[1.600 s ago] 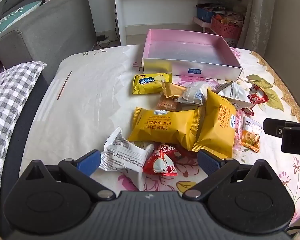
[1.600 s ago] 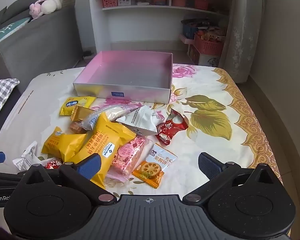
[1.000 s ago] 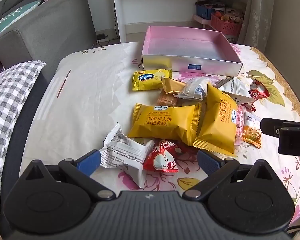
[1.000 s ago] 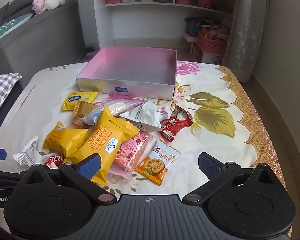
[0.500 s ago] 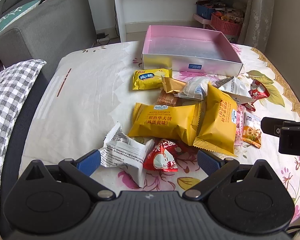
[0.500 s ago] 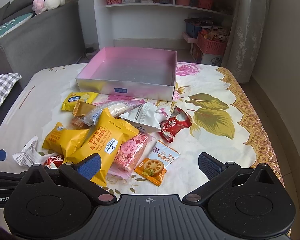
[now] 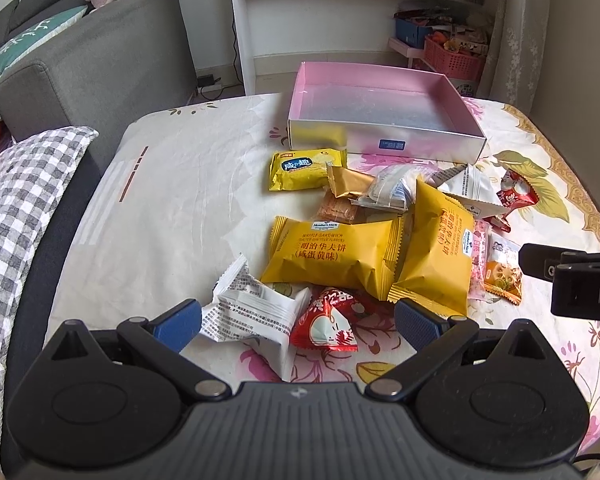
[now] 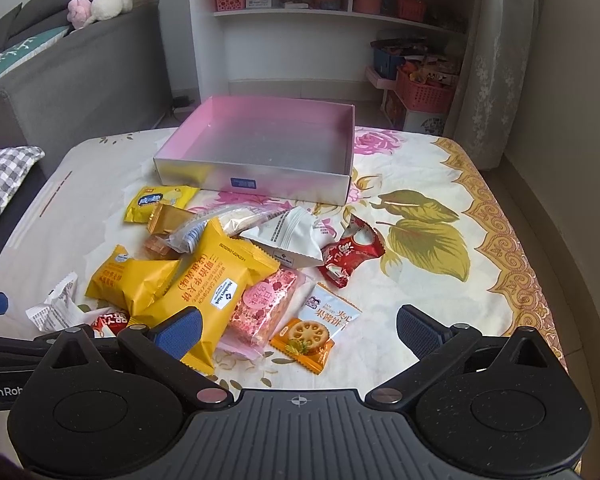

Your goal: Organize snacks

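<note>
On the flowered cloth (image 8: 440,184), a pile of snacks lies near the pink box (image 8: 260,180), which sits at the far side with nothing in it. 2 big yellow packets (image 7: 336,256) overlap in the middle of the pile. Near the left gripper (image 7: 298,320), whose fingers are spread wide and grasp nothing, lie a white packet (image 7: 248,312) and a red packet (image 7: 332,320), touching each other. Over on the right, the right gripper (image 8: 300,324) is likewise released, hovering above a biscuit packet (image 8: 316,328) and a pink packet (image 8: 264,304).
</note>
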